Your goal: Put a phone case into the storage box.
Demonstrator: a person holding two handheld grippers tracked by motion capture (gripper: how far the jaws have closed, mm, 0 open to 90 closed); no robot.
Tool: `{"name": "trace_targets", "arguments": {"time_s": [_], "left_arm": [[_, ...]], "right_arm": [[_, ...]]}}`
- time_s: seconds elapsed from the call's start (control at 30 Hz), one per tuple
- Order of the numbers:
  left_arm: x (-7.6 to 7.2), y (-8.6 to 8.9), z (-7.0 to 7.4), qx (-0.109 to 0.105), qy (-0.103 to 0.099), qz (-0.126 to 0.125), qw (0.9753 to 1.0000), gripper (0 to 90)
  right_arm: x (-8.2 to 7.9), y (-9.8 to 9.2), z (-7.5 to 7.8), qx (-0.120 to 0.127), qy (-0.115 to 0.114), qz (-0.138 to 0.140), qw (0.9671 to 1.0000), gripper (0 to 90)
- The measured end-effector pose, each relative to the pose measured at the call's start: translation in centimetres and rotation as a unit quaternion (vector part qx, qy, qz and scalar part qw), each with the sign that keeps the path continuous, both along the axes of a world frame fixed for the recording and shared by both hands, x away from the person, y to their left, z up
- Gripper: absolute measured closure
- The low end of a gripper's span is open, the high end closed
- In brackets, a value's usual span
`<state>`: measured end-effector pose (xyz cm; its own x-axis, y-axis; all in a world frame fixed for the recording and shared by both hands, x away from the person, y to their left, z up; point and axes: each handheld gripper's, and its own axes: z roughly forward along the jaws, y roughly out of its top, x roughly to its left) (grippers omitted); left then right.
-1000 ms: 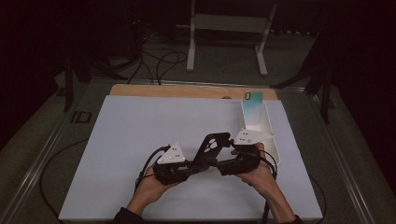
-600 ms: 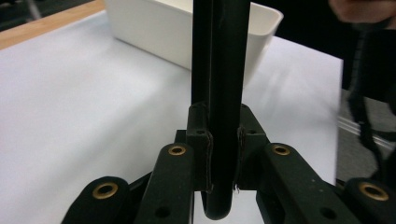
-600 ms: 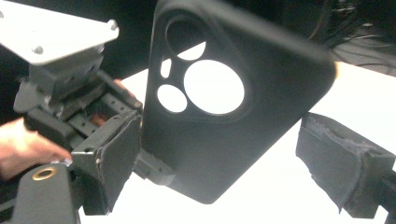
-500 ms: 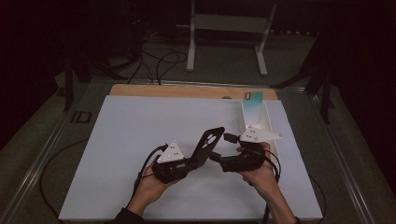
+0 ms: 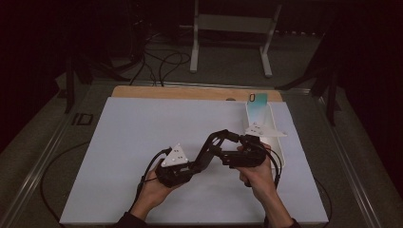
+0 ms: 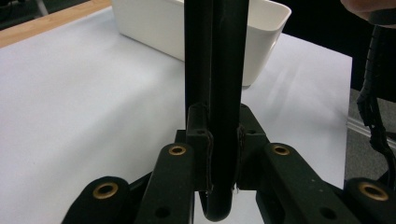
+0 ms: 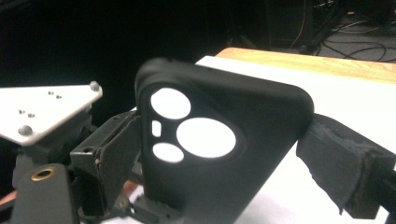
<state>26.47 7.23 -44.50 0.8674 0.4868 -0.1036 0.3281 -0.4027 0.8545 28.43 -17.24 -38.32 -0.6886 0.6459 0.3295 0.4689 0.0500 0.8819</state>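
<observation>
A black phone case [image 5: 209, 149] with round camera cut-outs [image 7: 205, 137] stands tilted above the white mat. My left gripper [image 5: 199, 164] is shut on its lower end. In the left gripper view the case [image 6: 219, 70] shows edge-on, pinched between the jaws of the left gripper [image 6: 222, 154]. My right gripper [image 5: 225, 140] is at the case's upper end, open. In the right gripper view the right gripper [image 7: 231, 163] has its pads [image 7: 345, 172] wide apart on either side of the case's width. I cannot tell whether they touch the edges. The left gripper's grey plate [image 7: 46, 109] shows behind.
A white bin [image 5: 278, 145] stands at the mat's right side, just behind the right hand, with a teal phone [image 5: 257, 107] leaning in its far end. The bin [image 6: 154, 23] lies close beyond the case. A wooden strip [image 5: 190, 92] edges the far side of the table.
The case has tipped up from lying low between the grippers, still held by the left gripper. The right gripper has moved to the case's upper end.
</observation>
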Motion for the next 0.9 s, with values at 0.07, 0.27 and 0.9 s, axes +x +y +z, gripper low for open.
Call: {"name": "trace_targets", "arguments": {"time_s": [0.07,0.27,0.9], "left_arm": [[-0.1,-0.1,-0.1,0.001,0.000,-0.001,1.0000,80.5],[-0.1,-0.2,-0.2,-0.003,0.005,-0.002,1.0000,80.5],[-0.1,-0.5,-0.6,-0.004,0.012,-0.008,0.9999,72.6]], "right_arm": [[0.0,0.3,0.1,0.006,-0.001,-0.002,1.0000,12.9],[0.1,1.2,0.3,0.016,-0.006,-0.013,0.9998,12.3],[-0.4,2.2,0.3,0.006,-0.028,-0.028,0.9992,13.5]]}}
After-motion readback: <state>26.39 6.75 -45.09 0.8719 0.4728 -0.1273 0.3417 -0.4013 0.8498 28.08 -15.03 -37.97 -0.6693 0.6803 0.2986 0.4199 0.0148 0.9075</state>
